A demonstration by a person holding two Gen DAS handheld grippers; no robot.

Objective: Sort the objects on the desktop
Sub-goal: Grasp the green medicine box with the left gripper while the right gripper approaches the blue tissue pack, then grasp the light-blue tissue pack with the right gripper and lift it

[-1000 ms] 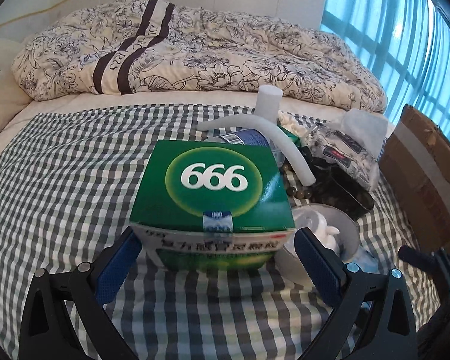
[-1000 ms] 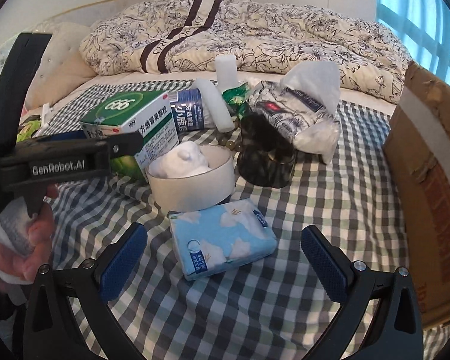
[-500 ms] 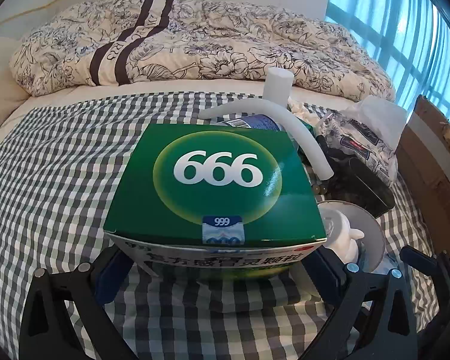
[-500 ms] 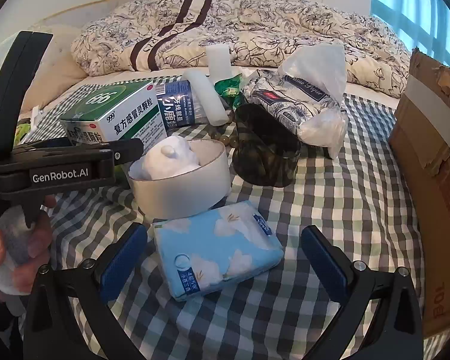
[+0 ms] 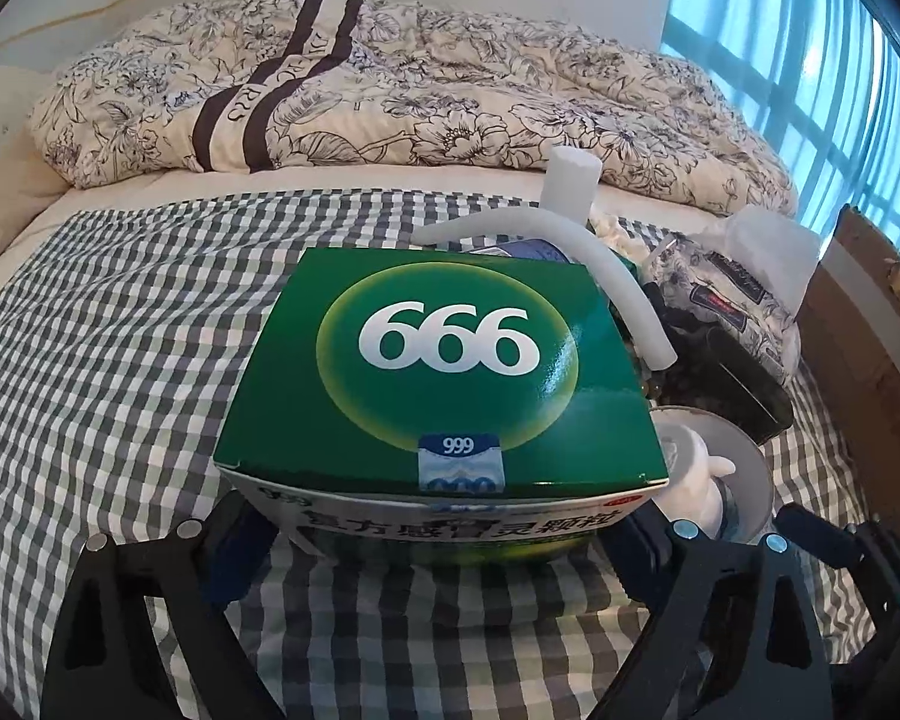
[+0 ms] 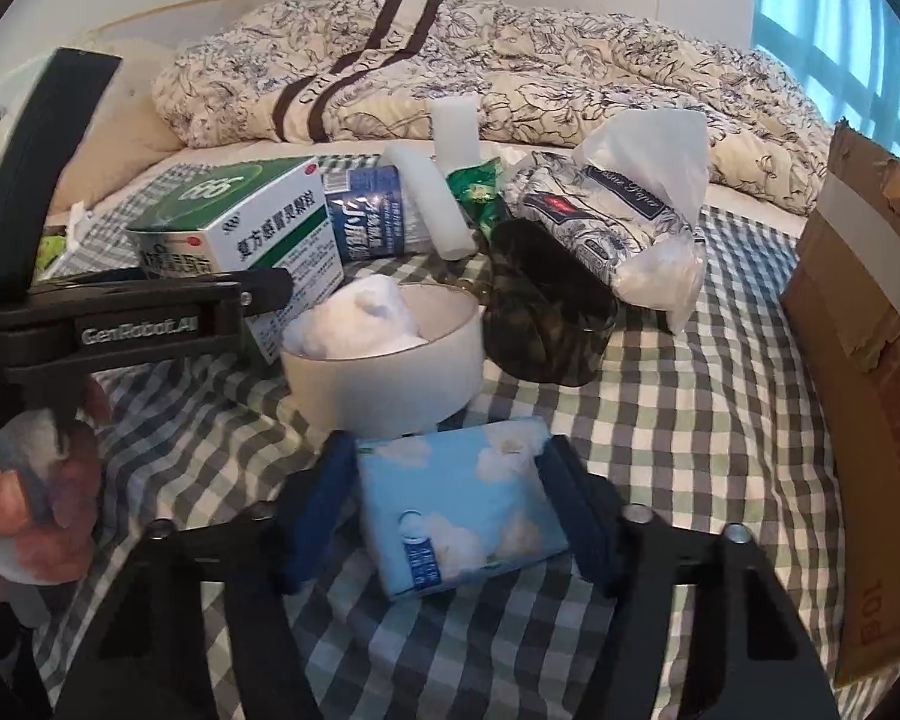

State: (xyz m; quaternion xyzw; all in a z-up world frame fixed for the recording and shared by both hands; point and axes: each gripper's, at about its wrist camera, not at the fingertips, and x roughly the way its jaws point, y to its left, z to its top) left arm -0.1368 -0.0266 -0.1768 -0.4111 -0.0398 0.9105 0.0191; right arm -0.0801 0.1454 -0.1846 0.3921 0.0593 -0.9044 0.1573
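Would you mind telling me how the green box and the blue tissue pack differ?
The green box is a rigid carton; the blue tissue pack is a soft wrapper. The box is far bulkier than the flat pack. The box sits between the left hand-held gripper fingers, the pack between the right hand-held gripper fingers. Both lie on the checked cloth.

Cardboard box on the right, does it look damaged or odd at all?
Yes. The cardboard box has a torn, ragged top edge, and the brown tape down its side is peeling and crumpled. It stands at the checked cloth's right edge.
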